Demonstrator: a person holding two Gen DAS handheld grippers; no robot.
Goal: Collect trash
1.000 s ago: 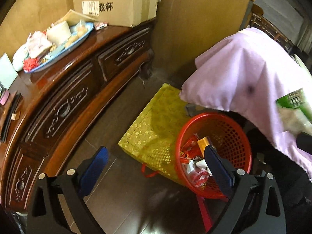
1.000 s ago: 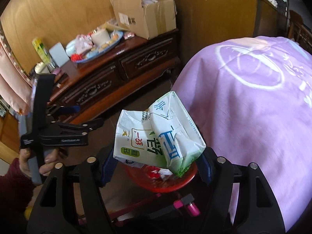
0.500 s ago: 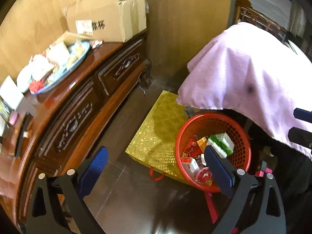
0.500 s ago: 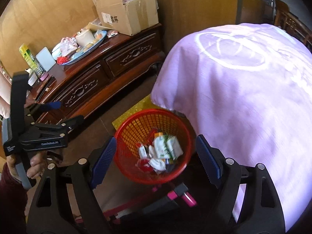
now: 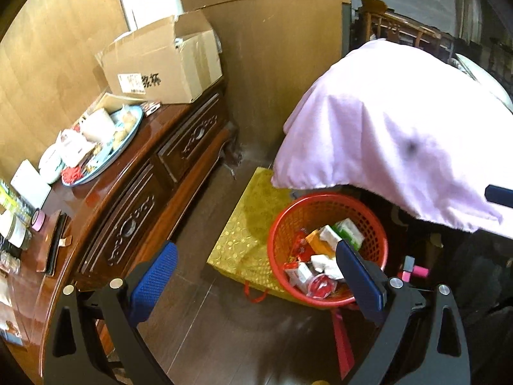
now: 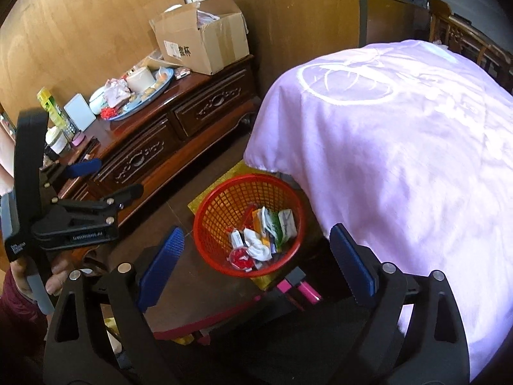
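From my left wrist camera the left gripper (image 5: 256, 276) stands wide apart with nothing between its blue pads, and the red basket (image 5: 279, 224) sits on the dark floor partly behind the right-hand finger, toward the lower right of the view. Left of it I see the carved dark-wood sideboard (image 5: 141, 199), glossy on top, carrying an oval blue tray (image 5: 134, 125) heaped with wrappers near its back edge and an open cardboard box (image 5: 166, 64) at its far right corner. A flat yellow gift bag (image 5: 243, 224) with a gold circle pattern lies on the floor, its right edge tucked under the basket. The basket is round plastic mesh, and the trash in it (image 5: 323, 256) is a jumble of small cartons, white, orange and green, plus red wrappers. A smooth lilac cloth (image 5: 400, 134) drapes over something bulky at the right, its hem overhanging the basket's far rim. From my right wrist camera the right gripper (image 6: 256, 256) is likewise spread wide and empty, with the basket (image 6: 218, 199) framed between its two textured blue pads and the crumpled green-and-white cartons (image 6: 275, 224) lying against its right wall. At the left edge a hand (image 6: 48, 282) holds the left gripper (image 6: 86, 192).
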